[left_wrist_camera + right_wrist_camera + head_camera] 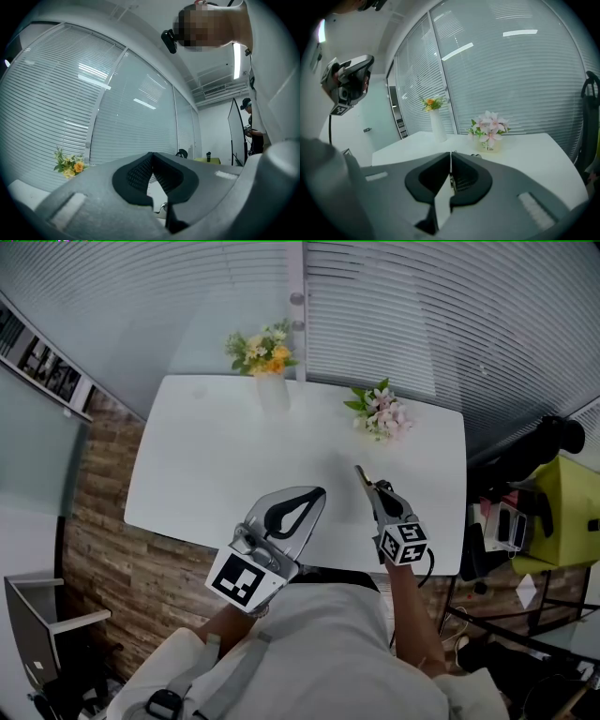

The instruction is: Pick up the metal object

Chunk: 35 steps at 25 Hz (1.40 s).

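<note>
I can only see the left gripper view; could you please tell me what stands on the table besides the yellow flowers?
Observer: A small pot of pink flowers stands toward the far right of the table, apart from the white vase that holds the yellow flowers.
Operator: Thank you. Where is the right gripper?
Observer: The right gripper is over the table's near right part, jaws together, pointing toward the pink flowers.

Two flower arrangements point(267, 352) point(382, 412), one table point(206, 474), two hand-held grippers point(322, 491) point(359, 469).
</note>
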{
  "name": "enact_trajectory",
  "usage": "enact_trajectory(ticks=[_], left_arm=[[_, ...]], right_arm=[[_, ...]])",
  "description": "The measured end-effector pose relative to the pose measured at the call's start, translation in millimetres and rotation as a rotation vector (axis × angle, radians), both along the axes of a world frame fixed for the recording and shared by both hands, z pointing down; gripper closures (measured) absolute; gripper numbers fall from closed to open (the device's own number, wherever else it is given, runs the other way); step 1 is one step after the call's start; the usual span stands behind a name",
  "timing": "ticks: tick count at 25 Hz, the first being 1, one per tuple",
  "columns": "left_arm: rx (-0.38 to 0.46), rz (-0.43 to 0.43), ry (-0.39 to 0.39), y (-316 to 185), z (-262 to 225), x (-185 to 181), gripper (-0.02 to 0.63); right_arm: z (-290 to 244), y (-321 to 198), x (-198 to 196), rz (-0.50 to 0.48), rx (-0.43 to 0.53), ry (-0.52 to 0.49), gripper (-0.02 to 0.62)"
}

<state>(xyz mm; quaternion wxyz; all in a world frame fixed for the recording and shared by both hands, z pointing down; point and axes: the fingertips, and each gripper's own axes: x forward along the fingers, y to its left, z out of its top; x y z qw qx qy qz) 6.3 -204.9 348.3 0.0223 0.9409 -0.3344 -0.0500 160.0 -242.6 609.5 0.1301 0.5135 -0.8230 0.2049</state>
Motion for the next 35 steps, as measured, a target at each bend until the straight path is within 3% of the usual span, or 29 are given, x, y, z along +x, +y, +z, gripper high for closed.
enact_trajectory(ticks=[11,20,35], left_arm=[[0.002,0.01,0.005,1,0,9,0.6],[0.005,0.012,0.008,1,-3,9,0.6],[0.008,0.025,0.016,-1,-5,11,0.6]], right_arm=[[-66,3,6,0.019,0.09,0.005,0.584],[-144,10,6,0.027,0.214,-0.053,0.584],[-249,44,-5,0.022,0.377,0.004,0.583]])
